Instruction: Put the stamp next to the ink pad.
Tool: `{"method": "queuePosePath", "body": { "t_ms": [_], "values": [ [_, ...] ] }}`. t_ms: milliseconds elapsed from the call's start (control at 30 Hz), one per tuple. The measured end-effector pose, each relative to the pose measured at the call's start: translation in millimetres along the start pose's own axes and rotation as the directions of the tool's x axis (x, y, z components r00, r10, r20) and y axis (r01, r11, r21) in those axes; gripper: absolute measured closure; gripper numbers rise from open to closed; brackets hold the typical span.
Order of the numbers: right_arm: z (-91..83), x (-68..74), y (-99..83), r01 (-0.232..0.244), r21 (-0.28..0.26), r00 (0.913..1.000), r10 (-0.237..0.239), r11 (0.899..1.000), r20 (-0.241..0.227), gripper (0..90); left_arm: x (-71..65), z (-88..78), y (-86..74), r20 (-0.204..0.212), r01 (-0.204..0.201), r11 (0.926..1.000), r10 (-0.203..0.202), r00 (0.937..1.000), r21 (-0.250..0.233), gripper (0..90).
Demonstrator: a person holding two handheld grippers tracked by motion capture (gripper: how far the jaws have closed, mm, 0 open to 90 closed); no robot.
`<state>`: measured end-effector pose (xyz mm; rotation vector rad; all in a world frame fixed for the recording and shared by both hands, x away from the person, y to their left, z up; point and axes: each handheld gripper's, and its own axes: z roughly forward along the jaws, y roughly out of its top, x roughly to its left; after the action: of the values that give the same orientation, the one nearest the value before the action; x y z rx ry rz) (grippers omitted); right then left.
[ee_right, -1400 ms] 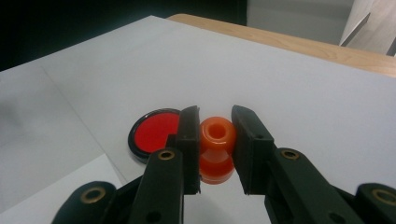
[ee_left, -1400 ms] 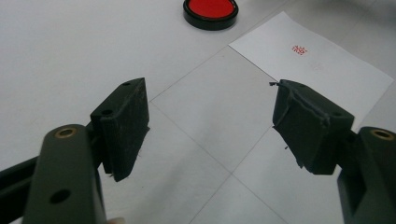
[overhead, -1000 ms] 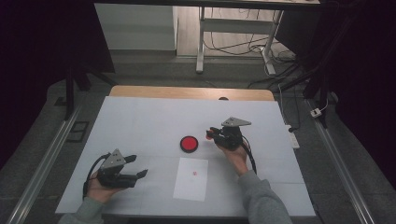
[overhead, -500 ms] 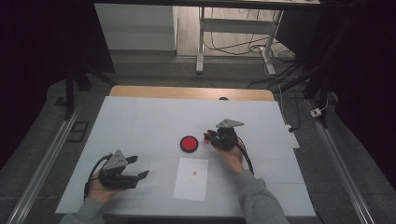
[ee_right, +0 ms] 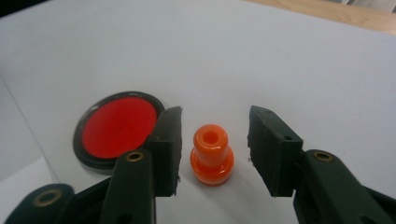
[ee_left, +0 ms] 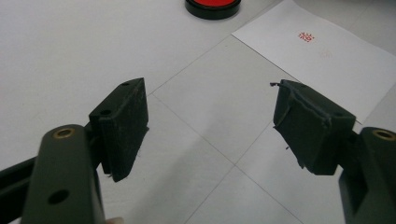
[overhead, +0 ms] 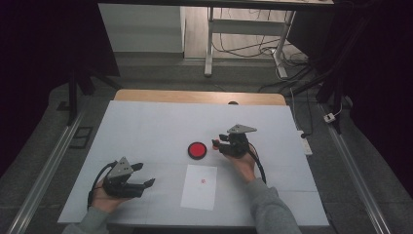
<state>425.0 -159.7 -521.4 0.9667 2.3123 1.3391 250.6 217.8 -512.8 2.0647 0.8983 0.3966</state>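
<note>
Right tool point(ee_right: 212, 154), jaws just opening, releases the orange stamp point(ee_right: 212, 154) upright beside the ink pad point(ee_right: 116, 126), seemingly finished; withdraw next.

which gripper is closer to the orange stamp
Right. The right gripper has just opened around the upright stamp, pads clear of it; the left gripper sits far off, open.

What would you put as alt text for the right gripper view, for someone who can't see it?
A small orange stamp stands upright on the white table between the right gripper's two black jaws, which have just been opening and no longer touch it. Left of the jaws lies a round red ink pad in a black case.
</note>
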Motion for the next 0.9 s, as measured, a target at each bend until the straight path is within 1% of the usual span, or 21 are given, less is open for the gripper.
{"method": "queuePosePath", "body": {
  "t_ms": [67, 233, 333, 367, 433, 633, 800, 900],
  "values": [
    [-5.5, 1.0, 1.5, 0.003, -0.013, 1.0, -0.003, 1.0, -0.004, 52.0, 0.0, -0.8, -0.2, 0.0, 0.002, 1.0, -0.002, 1.0, -0.002, 26.3],
    [-22.7, 3.2, 3.0, 0.011, -0.016, 0.9997, -0.011, 1.0, -0.02, 48.9, 0.4, -1.9, -0.9, -0.004, 0.004, 1.0, -0.004, 1.0, -0.003, 26.2],
    [-36.8, 5.9, 2.9, 0.025, -0.022, 0.9992, -0.026, 0.999, -0.031, 47.8, 0.2, -2.6, -1.1, -0.005, 0.006, 1.0, -0.006, 1.0, -0.004, 26.2],
    [-42.9, 6.8, 2.3, 0.036, -0.02, 0.9989, -0.037, 0.999, -0.028, 47.6, 0.3, -2.8, -1.3, -0.007, 0.006, 1.0, -0.006, 1.0, -0.004, 26.2],
    [-54.9, 7.9, -0.4, 0.042, -0.026, 0.9986, -0.043, 0.999, -0.03, 47.1, 0.7, -3.2, -1.5, -0.01, 0.008, 1.0, -0.008, 0.9999, -0.005, 26.2],
    [-93.5, 7.8, -17.5, 0.043, -0.037, 0.9987, -0.044, 0.998, -0.026, 46.2, 1.6, -3.8, -2.1, -0.014, 0.013, 0.9999, -0.013, 0.9998, -0.005, 26.2],
    [-128.5, 4.1, -38.4, 0.027, -0.057, 0.9996, -0.027, 0.998, 0.003, 46.1, 1.4, -3.1, -1.9, -0.013, 0.012, 0.9999, -0.012, 0.9998, -0.004, 26.2],
    [-145.9, 0.9, -49.6, 0.025, -0.053, 0.9994, -0.024, 0.998, 0.025, 45.7, 1.7, -2.8, -2.0, -0.014, 0.013, 0.9999, -0.013, 0.9998, -0.003, 26.3]
  ]
}}
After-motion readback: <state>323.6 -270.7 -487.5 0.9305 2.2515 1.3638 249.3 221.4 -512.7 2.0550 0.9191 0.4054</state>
